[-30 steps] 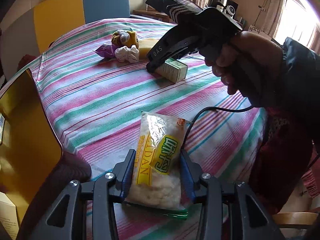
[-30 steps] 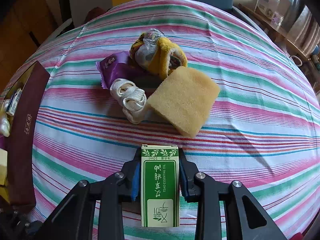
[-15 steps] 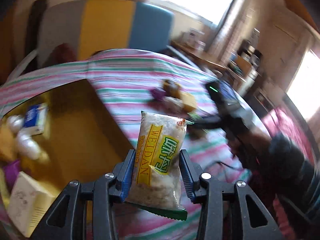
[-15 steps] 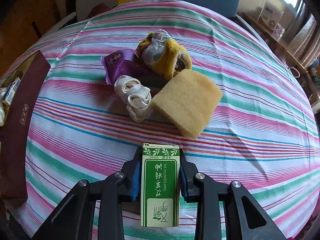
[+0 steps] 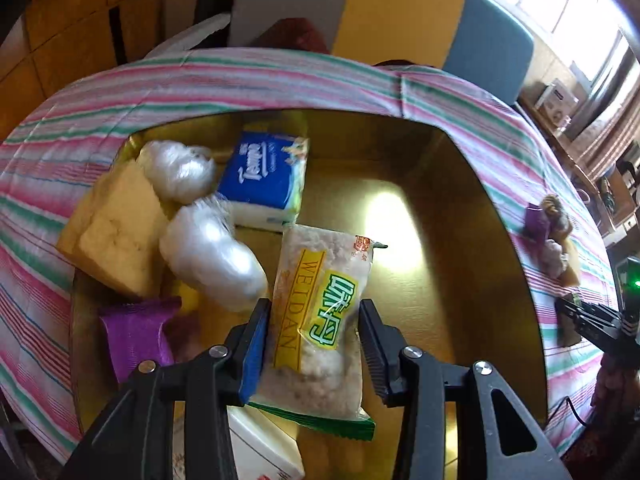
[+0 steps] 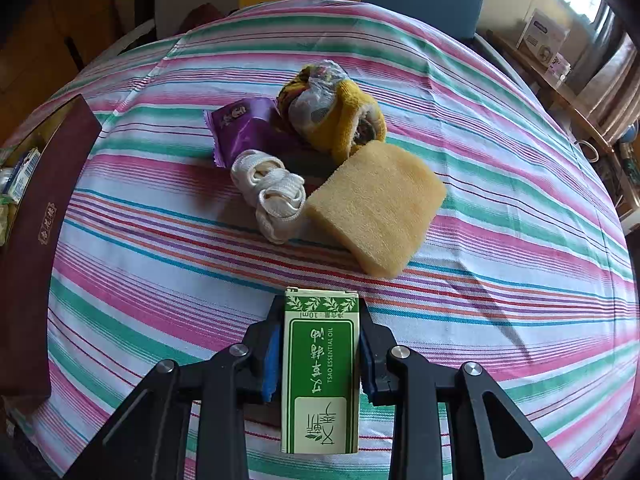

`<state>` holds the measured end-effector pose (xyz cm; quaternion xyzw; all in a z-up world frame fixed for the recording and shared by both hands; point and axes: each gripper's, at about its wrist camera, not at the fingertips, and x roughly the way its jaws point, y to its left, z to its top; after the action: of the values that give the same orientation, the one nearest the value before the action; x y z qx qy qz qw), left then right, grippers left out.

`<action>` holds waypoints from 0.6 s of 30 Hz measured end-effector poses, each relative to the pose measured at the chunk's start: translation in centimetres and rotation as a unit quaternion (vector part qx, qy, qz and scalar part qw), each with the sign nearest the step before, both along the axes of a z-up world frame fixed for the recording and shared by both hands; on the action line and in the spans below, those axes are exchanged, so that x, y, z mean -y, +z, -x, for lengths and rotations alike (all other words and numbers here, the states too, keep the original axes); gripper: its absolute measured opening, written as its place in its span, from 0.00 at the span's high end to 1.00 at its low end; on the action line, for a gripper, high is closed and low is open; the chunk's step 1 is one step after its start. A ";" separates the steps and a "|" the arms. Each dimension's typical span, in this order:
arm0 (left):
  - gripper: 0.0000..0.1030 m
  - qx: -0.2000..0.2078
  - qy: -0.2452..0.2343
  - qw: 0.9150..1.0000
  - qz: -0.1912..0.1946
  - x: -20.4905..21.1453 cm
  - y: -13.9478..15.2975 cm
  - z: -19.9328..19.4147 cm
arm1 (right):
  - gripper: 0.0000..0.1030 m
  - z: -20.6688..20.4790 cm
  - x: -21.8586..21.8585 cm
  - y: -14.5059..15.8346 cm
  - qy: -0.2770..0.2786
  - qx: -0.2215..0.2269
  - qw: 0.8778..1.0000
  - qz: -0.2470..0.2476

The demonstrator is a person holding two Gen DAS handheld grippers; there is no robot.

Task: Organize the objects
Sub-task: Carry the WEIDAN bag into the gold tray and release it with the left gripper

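1. Count inside the gold-lined box: two clear-wrapped white bundles, one blue tissue pack, one yellow sponge block, one purple wrapper, plus one white carton at the bottom edge. Could be more tucked under the jaws, hard to say.
2. Out on the table: one purple snack packet, one rolled yellow sock bundle, one white fabric roll, one yellow sponge.
3. The left gripper is clamped on the WEIDAN snack bag, which hangs over the open box. Its long axis runs straight out along the fingers, with the green sealed end nearest the camera.
4. The right gripper is squeezed onto the green essential oil box, above the cloth near the loose pile. It's lengthwise along the fingers too, leafy end pointing away.
5. The surface is a round table under a striped tablecloth in pink, green and white. Yellow and blue chair backs sit behind it, with a bright window on the right.
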<state>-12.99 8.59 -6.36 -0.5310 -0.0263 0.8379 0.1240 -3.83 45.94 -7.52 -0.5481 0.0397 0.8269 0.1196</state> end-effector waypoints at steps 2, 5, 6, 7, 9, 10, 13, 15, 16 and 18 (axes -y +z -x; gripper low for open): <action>0.57 0.003 0.012 1.000 0.006 0.4 -0.5 0.1 | 0.69 0.0 0.0 0.0 0.001 0.000 1.000 -0.001; 0.55 0.014 0.024 1.000 -0.005 1.3 -1.0 0.0 | 0.69 0.0 0.0 0.0 0.000 0.000 1.000 0.001; 0.55 0.008 0.026 1.000 -0.002 1.6 -0.8 -0.3 | 0.69 0.0 0.0 0.0 0.000 0.000 1.000 0.001; 0.55 0.000 0.028 1.000 0.003 1.9 -0.5 -0.5 | 0.69 0.0 0.0 0.0 0.000 0.000 1.000 0.001; 0.55 -0.018 0.028 0.999 0.008 2.2 0.3 -1.2 | 0.69 0.0 0.0 0.0 0.000 0.000 1.000 0.001; 0.55 -0.030 0.026 0.999 0.012 2.3 0.8 -1.6 | 0.69 0.0 0.0 0.0 0.000 0.000 1.000 0.001; 0.54 -0.064 0.021 0.997 0.025 2.5 2.3 -2.9 | 0.69 0.0 0.0 0.0 -0.001 -0.001 1.000 0.002; 0.54 -0.088 0.018 0.996 0.031 2.7 3.3 -3.8 | 0.69 0.0 -0.2 0.0 -0.003 -0.001 1.000 0.005; 0.54 -0.099 0.015 0.994 0.033 2.8 3.8 -4.4 | 0.69 0.0 -0.1 0.0 -0.003 -0.002 1.000 0.004; 0.54 -0.117 0.014 0.992 0.036 3.1 4.7 -5.4 | 0.69 0.0 -0.1 0.0 -0.003 -0.002 1.000 0.004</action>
<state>-7.60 5.52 -1.70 -0.4330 0.0115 0.8963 0.0953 -3.85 46.07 -7.49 -0.5471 0.0451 0.8272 0.1198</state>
